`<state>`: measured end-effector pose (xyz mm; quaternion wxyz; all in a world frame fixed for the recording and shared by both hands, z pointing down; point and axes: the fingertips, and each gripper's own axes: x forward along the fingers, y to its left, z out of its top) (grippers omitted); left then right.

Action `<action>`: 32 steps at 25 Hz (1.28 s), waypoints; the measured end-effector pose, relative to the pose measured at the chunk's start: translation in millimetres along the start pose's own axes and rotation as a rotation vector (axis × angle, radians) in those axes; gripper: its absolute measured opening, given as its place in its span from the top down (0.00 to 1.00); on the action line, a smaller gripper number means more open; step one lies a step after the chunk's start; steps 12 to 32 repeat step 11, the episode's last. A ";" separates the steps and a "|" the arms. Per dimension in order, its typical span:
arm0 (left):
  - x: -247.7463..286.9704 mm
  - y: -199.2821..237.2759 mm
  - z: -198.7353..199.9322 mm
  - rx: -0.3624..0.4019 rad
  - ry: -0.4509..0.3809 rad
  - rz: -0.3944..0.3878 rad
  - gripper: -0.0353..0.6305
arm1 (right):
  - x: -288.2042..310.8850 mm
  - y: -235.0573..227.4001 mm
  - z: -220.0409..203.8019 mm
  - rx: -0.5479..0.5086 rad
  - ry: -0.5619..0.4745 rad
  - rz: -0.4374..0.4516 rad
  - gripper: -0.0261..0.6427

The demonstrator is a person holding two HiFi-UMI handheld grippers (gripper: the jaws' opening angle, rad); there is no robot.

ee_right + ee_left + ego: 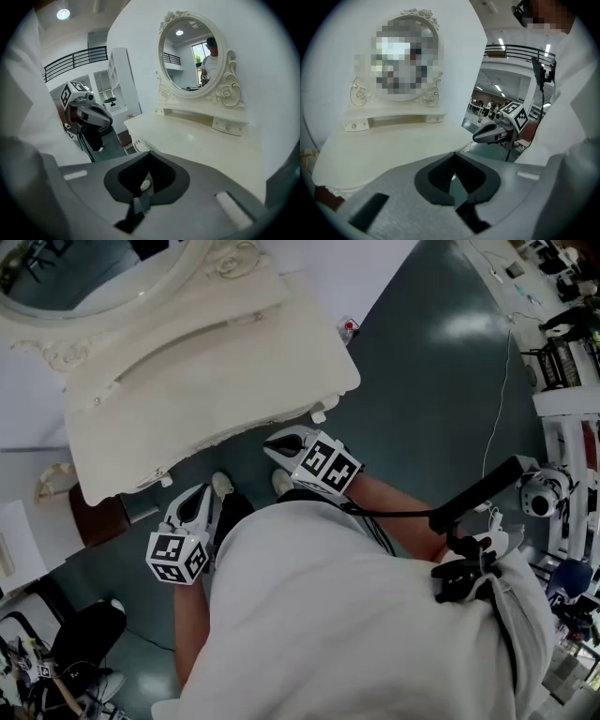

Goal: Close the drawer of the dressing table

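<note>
Drawer: it belongs in the carved front (136, 142) of the desk, under the top. In no view does it stand out past the top's edge, so I judge it pushed home or very nearly so. From above the front is mostly hidden.
Desk: the cream dressing desk (211, 381) stands against the white wall with its top bare, directly ahead of the person.
Left gripper: the left gripper (195, 502) hangs just short of the desk's front edge, lower than the top and pointing toward it and downward. Its jaws are clenched together on nothing.
Right gripper: the right gripper (281, 444) sits near the front edge, toward the desk's right corner, tilted down the same way. Its jaws are also pressed together and empty.
Why clenched: a drawer front is pushed, not grasped, and closed jaws probably make a firm blunt nose for that.
Why side by side: both grippers sit level with the front rather than over the top, which probably puts them on the drawer's line of travel.
Mirror: the oval mirror (192, 56) and a low shelf (201, 116) with small knobbed boxes stand at the back of the desk, well apart from both grippers.
Floor: the dark green floor (441, 381) shows the person's shoes (222, 486) just below the desk's edge.
</note>
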<state>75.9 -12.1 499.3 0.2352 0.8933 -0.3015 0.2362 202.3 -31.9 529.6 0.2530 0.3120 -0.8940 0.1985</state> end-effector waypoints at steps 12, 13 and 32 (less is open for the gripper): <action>21.6 0.6 3.9 0.030 0.019 -0.032 0.94 | -4.0 -18.3 -9.2 0.018 0.000 -0.040 0.96; 21.6 0.6 3.9 0.030 0.019 -0.032 0.94 | -4.0 -18.3 -9.2 0.018 0.000 -0.040 0.96; 21.6 0.6 3.9 0.030 0.019 -0.032 0.94 | -4.0 -18.3 -9.2 0.018 0.000 -0.040 0.96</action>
